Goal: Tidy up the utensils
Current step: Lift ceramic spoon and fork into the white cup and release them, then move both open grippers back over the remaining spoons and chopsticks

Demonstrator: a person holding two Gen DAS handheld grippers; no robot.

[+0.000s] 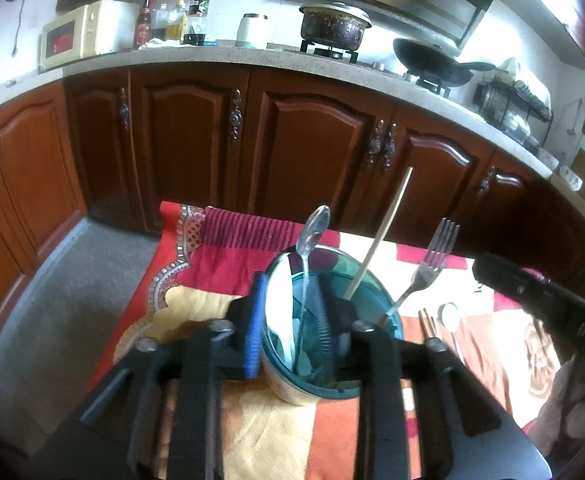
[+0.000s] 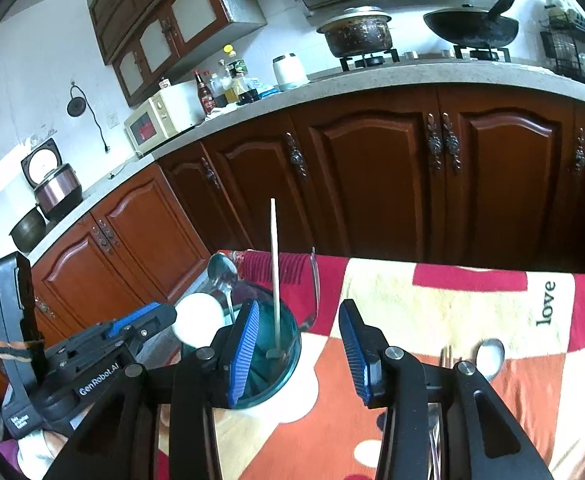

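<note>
Your left tool [image 1: 292, 320] is clamped on the near wall of the teal cup [image 1: 372, 292], one finger outside, one inside. The cup holds a white spoon [image 1: 278, 312], a metal spoon [image 1: 312, 228], a chopstick [image 1: 380, 236] and a fork [image 1: 432, 260]. Your right tool [image 2: 298, 350] stands apart, gripping nothing, just right of the cup. Right of it, another spoon [image 2: 488, 356] lies on the cloth-covered surface [image 2: 432, 300].
</note>
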